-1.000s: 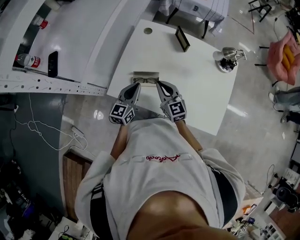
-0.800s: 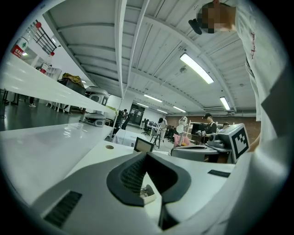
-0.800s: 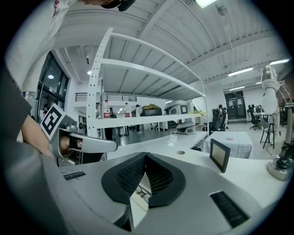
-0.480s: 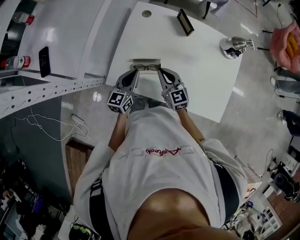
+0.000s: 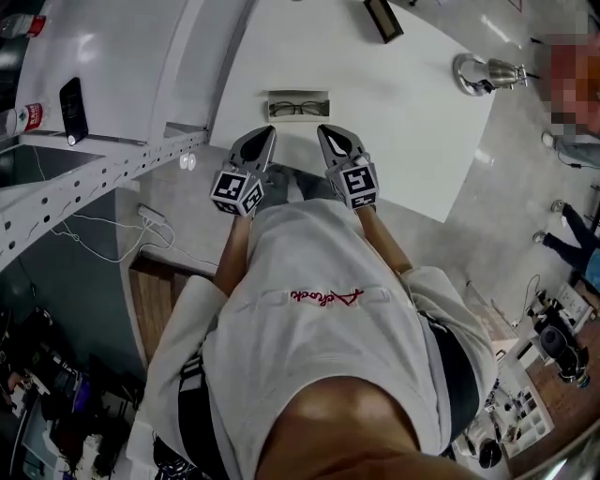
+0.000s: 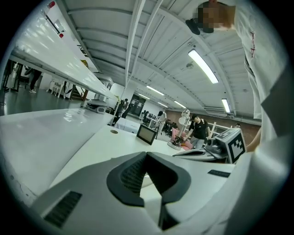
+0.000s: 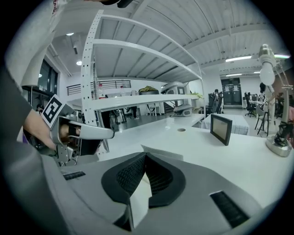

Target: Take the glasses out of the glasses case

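Dark-framed glasses (image 5: 298,108) lie across a flat grey glasses case (image 5: 298,95) near the front edge of the white table (image 5: 412,122). My left gripper (image 5: 267,132) and right gripper (image 5: 325,130) hover side by side just short of the case, tips pointing at it and not touching it. Both are shut with nothing between the pads, as the left gripper view (image 6: 146,155) and the right gripper view (image 7: 145,156) show. The case's grey edge (image 7: 161,153) shows just beyond the right jaws.
A small dark screen (image 5: 382,17) stands at the table's far side, a silver lamp base (image 5: 480,73) at its right. A shelf at left carries a phone (image 5: 71,97) and a bottle (image 5: 23,117). People stand far behind.
Both grippers have drawn back from the glasses and case towards the table's front edge and sunk lower. The glasses stay lying on the case.
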Tool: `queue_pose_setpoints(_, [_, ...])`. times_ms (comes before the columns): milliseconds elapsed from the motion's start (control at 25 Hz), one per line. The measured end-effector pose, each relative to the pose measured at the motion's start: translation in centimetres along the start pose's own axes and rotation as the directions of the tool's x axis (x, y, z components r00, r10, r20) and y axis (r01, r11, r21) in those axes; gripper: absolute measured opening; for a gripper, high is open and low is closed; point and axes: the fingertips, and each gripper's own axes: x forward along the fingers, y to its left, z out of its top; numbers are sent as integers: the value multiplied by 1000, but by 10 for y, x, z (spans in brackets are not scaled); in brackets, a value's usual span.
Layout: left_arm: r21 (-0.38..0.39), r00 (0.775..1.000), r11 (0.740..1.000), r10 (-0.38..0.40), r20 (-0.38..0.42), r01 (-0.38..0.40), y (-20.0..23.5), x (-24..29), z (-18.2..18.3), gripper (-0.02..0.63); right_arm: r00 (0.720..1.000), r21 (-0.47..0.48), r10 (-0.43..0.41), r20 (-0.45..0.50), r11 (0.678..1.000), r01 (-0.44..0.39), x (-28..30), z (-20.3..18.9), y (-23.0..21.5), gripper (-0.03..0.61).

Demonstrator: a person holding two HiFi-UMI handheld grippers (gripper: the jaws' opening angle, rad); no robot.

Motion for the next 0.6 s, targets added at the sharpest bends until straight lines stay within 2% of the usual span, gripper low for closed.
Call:
queue_pose_setpoints(160, [-17,1000,1000,1,-2,-1,1,-7,-5,0,999,-1,19,-39,1000,-19,6,-15,11,18])
queue_pose_setpoints(360, [-22,1000,1000,4,3,-4,3,-15,-7,0,997,-21,52,-58,998,-53,27,-14,17,18])
queue_pose_setpoints(600, [-33,1000,999,13,13,-13,7,-25,-7,0,996,-38,33,-82,999,-36,59,-13,8,18])
